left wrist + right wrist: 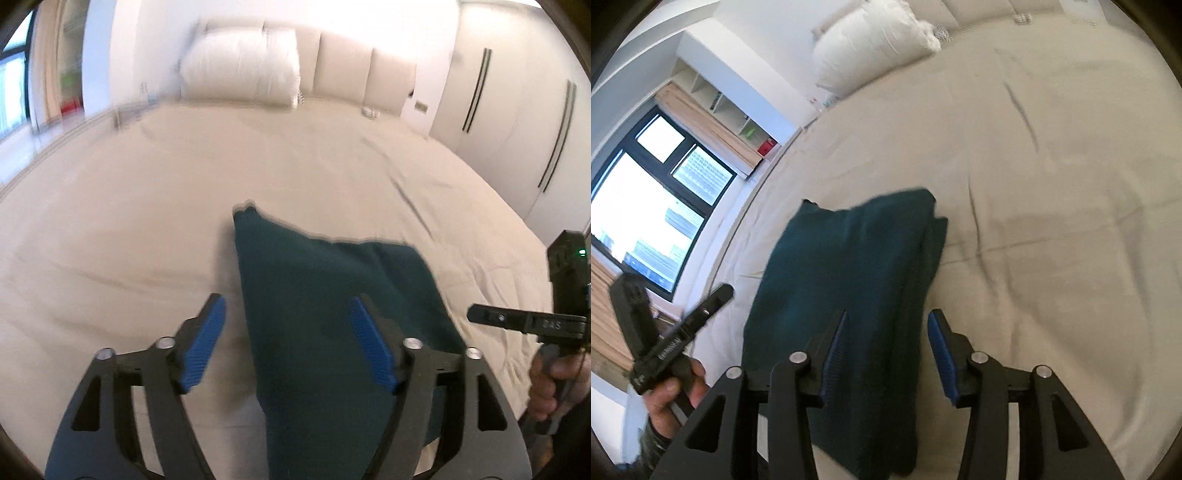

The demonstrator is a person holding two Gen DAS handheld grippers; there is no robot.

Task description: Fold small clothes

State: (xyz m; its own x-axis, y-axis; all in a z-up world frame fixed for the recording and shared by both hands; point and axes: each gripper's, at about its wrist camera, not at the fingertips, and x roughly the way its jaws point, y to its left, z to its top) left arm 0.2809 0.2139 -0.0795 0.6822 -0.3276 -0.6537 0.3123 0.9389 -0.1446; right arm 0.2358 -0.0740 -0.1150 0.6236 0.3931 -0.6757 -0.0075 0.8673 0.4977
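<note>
A dark teal folded garment (325, 295) lies on the beige bed sheet (147, 206); it also shows in the right wrist view (849, 266), folded into a narrow stack. My left gripper (288, 325) is open, its blue pads straddling the garment's left edge just above it. My right gripper (890, 343) is open over the garment's right edge, one pad over the cloth, one over the sheet. Each gripper shows at the edge of the other's view, the right one (517, 321) and the left one (687, 325), each held in a hand.
A white pillow (240, 66) leans against the padded headboard (354, 70) at the far end. White wardrobe doors (517, 110) stand to the right. A window (646, 206) and shelves (731, 110) lie along the left side of the bed.
</note>
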